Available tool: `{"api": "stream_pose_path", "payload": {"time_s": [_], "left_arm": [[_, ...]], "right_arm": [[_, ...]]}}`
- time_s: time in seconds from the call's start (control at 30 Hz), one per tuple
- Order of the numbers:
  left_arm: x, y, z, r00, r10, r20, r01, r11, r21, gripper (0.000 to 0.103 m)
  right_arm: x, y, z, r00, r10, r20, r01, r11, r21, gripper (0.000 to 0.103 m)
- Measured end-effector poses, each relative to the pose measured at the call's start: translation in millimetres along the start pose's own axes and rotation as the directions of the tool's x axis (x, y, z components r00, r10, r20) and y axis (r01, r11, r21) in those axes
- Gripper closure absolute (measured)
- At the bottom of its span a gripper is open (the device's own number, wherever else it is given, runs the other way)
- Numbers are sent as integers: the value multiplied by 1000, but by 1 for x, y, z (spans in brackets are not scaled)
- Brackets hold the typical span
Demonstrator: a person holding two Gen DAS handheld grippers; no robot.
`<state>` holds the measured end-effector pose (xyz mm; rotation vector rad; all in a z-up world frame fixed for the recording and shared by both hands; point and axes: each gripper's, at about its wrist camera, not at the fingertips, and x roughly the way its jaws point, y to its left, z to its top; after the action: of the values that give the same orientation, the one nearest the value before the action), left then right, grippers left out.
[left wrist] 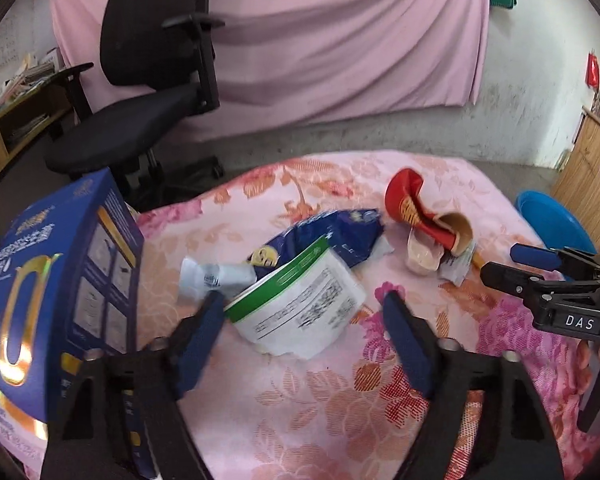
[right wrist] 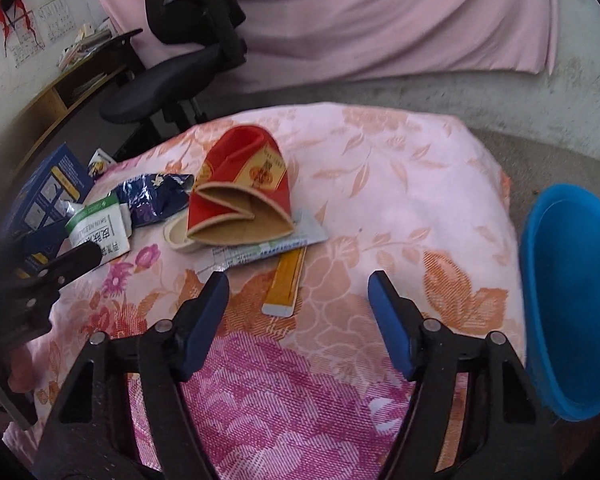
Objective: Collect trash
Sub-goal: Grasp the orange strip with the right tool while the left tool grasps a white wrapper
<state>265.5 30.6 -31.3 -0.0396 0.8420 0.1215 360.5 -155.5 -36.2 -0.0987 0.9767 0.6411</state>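
Nothing looked collected yet: both the left gripper (left wrist: 304,304) and right gripper (right wrist: 298,284) hung spread and empty, wrappers (right wrist: 240,196) heaped mid-table, the blue basin (right wrist: 572,300) waiting beyond its right edge.

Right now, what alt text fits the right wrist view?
An open right gripper hovers over a floral cloth strewn with trash: a crushed red carton, an orange packet and a white box. A blue basin sits at right.

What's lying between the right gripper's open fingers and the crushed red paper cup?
In the right wrist view, a flat orange sachet and a pale printed wrapper lie between the right gripper and the red cup.
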Motion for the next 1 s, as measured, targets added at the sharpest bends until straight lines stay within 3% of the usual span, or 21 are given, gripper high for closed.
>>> {"api": "stream_pose_path", "payload": {"time_s": [0.17, 0.4, 0.7, 1.0], "left_arm": [[4, -6, -1, 1000, -22, -17, 22, 999, 27, 61], [-2, -16, -4, 996, -87, -15, 88, 995, 53, 87], [-12, -40, -8, 992, -123, 11, 121, 986, 115, 100], [-45, -67, -21, 982, -137, 127, 110, 974, 198, 101]], "right_arm": [[2, 8, 0, 1000, -23, -15, 23, 999, -38, 21], [2, 16, -2, 999, -21, -30, 19, 996, -84, 56], [-28, 6, -10, 997, 9, 74, -6, 999, -43, 59], [-71, -6, -29, 985, 19, 169, -14, 999, -33, 59]]}}
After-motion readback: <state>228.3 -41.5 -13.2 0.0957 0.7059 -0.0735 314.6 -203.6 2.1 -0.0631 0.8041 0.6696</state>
